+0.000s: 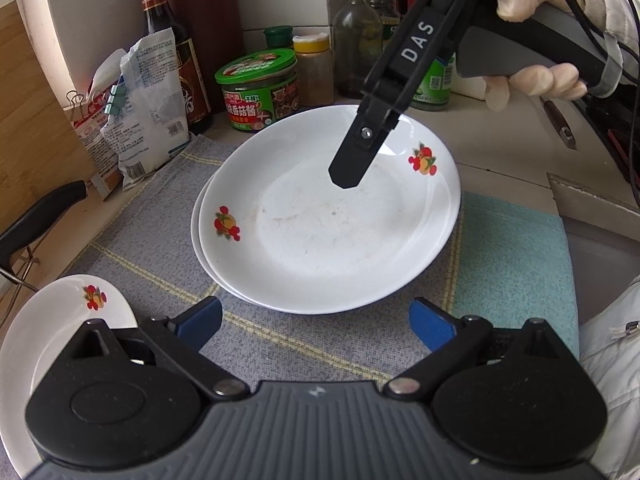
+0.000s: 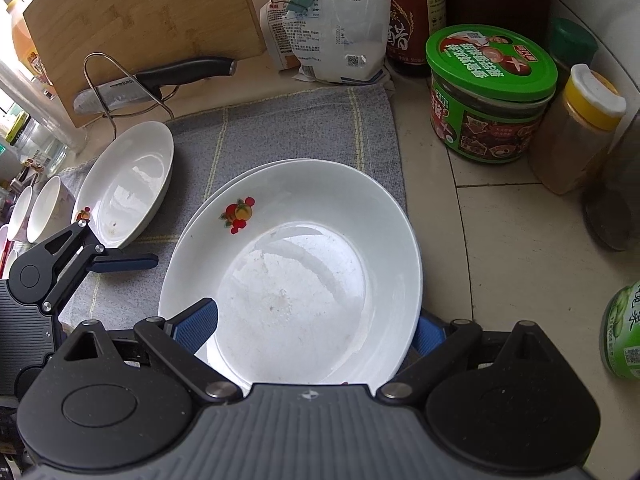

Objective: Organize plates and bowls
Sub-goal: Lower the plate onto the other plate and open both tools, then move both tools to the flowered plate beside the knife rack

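Observation:
Two white plates with fruit prints are stacked [image 1: 328,232] [image 2: 304,280] on a grey cloth [image 1: 140,248]. My right gripper [image 2: 314,332] is open at the stack's rim: its left pad lies over the top plate and its right pad is partly hidden behind the rim. One of its fingers [image 1: 358,152] hangs over the plate's far side in the left wrist view. My left gripper [image 1: 316,324] is open and holds nothing, just short of the stack's near edge. A third plate [image 1: 48,344] [image 2: 128,184] lies apart at the left.
A green-lidded jar [image 2: 492,92], a spice jar [image 2: 580,128], bottles and clipped bags [image 2: 340,20] crowd the counter's back. A knife [image 2: 152,84] rests on a wire rack before a wooden board [image 2: 140,12]. Small white bowls [image 2: 44,208] sit far left. A gloved hand [image 1: 536,80] holds the right gripper.

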Tool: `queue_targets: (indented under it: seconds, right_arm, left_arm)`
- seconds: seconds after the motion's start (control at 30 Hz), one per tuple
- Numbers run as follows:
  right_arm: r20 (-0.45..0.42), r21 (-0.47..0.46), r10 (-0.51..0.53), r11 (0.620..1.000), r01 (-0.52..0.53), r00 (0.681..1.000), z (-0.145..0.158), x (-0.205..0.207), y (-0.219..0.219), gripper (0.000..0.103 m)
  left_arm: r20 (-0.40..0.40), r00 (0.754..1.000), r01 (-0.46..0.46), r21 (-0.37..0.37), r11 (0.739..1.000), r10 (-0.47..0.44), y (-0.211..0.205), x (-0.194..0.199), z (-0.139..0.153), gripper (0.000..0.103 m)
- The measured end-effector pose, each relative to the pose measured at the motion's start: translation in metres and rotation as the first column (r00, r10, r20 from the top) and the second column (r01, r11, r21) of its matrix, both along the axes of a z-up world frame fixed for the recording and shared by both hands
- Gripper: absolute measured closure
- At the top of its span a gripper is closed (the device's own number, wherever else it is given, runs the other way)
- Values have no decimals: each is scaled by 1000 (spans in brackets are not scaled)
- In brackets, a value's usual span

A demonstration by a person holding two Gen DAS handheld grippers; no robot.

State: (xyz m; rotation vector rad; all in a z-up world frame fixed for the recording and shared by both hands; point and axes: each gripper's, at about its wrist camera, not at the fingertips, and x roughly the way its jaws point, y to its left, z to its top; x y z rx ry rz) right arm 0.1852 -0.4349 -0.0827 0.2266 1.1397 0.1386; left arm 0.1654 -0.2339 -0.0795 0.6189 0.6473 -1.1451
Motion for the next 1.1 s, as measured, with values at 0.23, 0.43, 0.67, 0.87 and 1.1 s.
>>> queue_targets:
  seconds: [0.23,0.43,0.67,0.87,1.1]
  right_arm:
    - [-11,-14,-24,1000,23,1000,-4,-11,-3,3]
    - [79,-100,-22,995,30,997,7,-22,9,1]
    - [222,-226,6,973,46,975,9,-35,38,0]
    - [316,-250,12,966,71,949,6,-43,70,0]
    - [392,-264,43,962,68,919,6,-48,120,0]
  left_arm:
    - [6,1000,-3,-8,1000,3,5,-6,2,4]
    - [15,999,-34,-27,999,35,12,-14,8,3]
    - [50,978,-202,-31,979,204,32,-25,16,2]
    - [29,916,-399,-35,916,400,67,-27,18,2]
    - [36,812,-580,-62,812,583,126,-27,21,2]
